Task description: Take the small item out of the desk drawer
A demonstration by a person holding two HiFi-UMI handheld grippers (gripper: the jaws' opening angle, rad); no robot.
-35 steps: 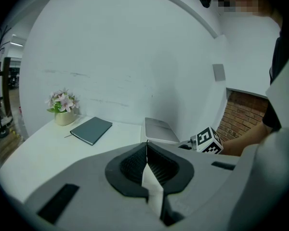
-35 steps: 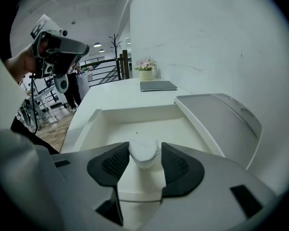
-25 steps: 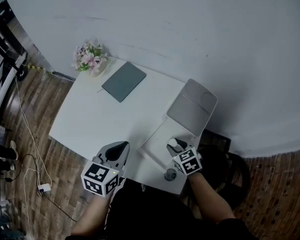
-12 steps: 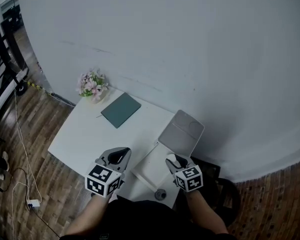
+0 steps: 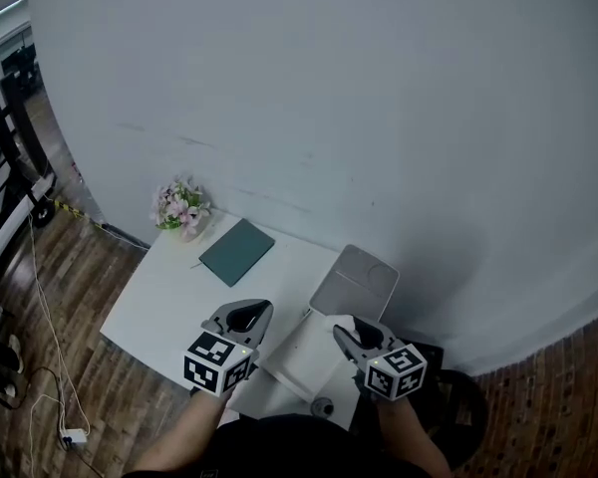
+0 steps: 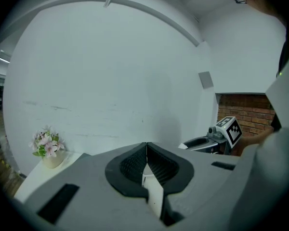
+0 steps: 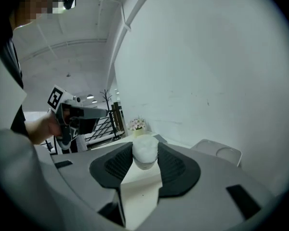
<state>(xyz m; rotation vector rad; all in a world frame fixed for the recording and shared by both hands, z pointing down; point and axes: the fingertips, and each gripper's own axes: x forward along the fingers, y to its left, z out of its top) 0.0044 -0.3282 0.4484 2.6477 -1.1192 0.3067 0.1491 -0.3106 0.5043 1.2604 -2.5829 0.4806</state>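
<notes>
My right gripper (image 5: pixel 345 329) is shut on a small white rounded item (image 7: pixel 144 149), which sits pinched between the dark pads (image 7: pixel 171 165) and is raised above the desk. In the head view the item (image 5: pixel 340 322) shows at the jaw tips, over the pulled-out white drawer (image 5: pixel 282 364) with its round knob (image 5: pixel 323 407). My left gripper (image 5: pixel 249 314) hovers over the desk's front edge, left of the drawer. Its jaws are shut with nothing between them (image 6: pixel 146 147). Each gripper shows in the other's view: the right gripper (image 6: pixel 216 136), the left gripper (image 7: pixel 71 112).
On the white desk (image 5: pixel 164 297) a pot of pink flowers (image 5: pixel 179 208) stands at the far left corner, with a green notebook (image 5: pixel 236 251) beside it. A grey tray-like slab (image 5: pixel 355 281) lies at the far right. A white wall backs the desk; wood floor and cables lie to the left.
Both grippers have lifted away from the desk with the head view pulling back. The right gripper has come up from the drawer with the white item in its jaws.
</notes>
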